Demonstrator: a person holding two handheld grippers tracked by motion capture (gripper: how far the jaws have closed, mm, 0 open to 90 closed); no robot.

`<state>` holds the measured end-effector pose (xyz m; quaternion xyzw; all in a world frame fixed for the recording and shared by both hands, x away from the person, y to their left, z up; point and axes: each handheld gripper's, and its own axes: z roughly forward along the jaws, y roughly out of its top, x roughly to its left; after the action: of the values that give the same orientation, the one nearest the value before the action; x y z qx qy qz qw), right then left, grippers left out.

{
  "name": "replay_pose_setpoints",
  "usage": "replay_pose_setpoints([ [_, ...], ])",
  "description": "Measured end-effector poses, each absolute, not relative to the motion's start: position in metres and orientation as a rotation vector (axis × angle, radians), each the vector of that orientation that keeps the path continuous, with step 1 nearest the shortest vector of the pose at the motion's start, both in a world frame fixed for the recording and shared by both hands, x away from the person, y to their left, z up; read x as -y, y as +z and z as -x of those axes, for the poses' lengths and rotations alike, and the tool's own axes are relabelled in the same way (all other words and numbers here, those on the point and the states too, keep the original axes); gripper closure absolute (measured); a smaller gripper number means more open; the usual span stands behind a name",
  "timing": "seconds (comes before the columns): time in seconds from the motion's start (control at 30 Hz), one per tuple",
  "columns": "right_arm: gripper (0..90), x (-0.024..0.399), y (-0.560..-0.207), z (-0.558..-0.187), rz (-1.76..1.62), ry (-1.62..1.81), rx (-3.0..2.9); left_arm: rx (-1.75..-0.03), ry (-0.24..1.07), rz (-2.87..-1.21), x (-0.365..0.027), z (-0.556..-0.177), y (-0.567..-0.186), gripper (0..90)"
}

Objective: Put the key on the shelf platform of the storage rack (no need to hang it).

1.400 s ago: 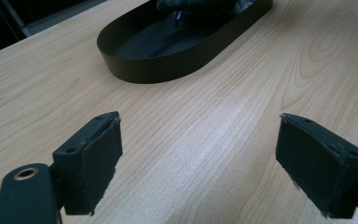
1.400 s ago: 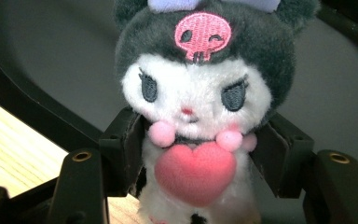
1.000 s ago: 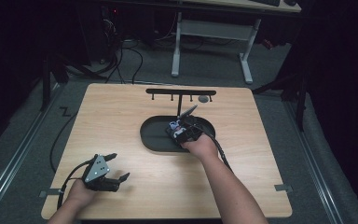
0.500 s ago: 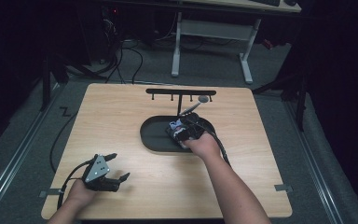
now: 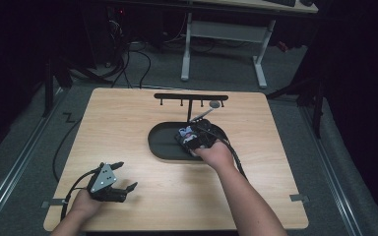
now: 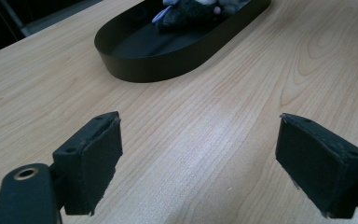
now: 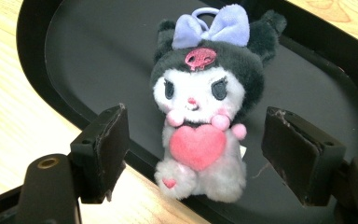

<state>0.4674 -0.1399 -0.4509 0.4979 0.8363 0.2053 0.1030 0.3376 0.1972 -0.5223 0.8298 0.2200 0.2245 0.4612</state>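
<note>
A small plush toy (image 7: 205, 107), black and white with a lilac bow and a pink heart, lies in a black oval tray (image 7: 98, 51), its feet at the near rim. My right gripper (image 7: 198, 140) hangs over it, and its jaws have just been opening. The toy lies between the pads, and there is a gap on each side. In the high view the right gripper (image 5: 197, 135) is over the tray (image 5: 165, 145), beside the toy (image 5: 185, 132). My left gripper (image 5: 120, 179) rests open on the table's near left, its pads (image 6: 98, 154) wide apart with nothing between them.
A black rack (image 5: 191, 97) with small hooks stands on the table behind the tray, and a silver round piece (image 5: 215, 104) hangs at its right end. From the left gripper, the tray (image 6: 144, 60) lies ahead across bare wood. Beyond the table are desk legs and cables.
The right hand has shifted only slightly over the tray. The left hand and its gripper have stayed where they were.
</note>
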Motion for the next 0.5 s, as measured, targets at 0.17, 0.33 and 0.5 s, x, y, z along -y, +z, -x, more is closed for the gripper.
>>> replay_pose_setpoints([
  [0.17, 24.0, 0.143, -0.447, -0.463, -1.449, 0.608, -2.463, -0.544, 0.552, -2.040, -0.197, -0.338, -0.522, 15.5],
  [0.33, 24.2, 0.147, -0.447, -0.455, -1.432, 0.611, -2.451, -0.539, 0.554, -2.042, -0.197, -0.337, -0.522, 15.5],
  [0.5, 22.0, 0.156, -0.450, -0.445, -1.426, 0.607, -2.442, -0.544, 0.556, -2.045, -0.196, -0.338, -0.523, 15.5],
])
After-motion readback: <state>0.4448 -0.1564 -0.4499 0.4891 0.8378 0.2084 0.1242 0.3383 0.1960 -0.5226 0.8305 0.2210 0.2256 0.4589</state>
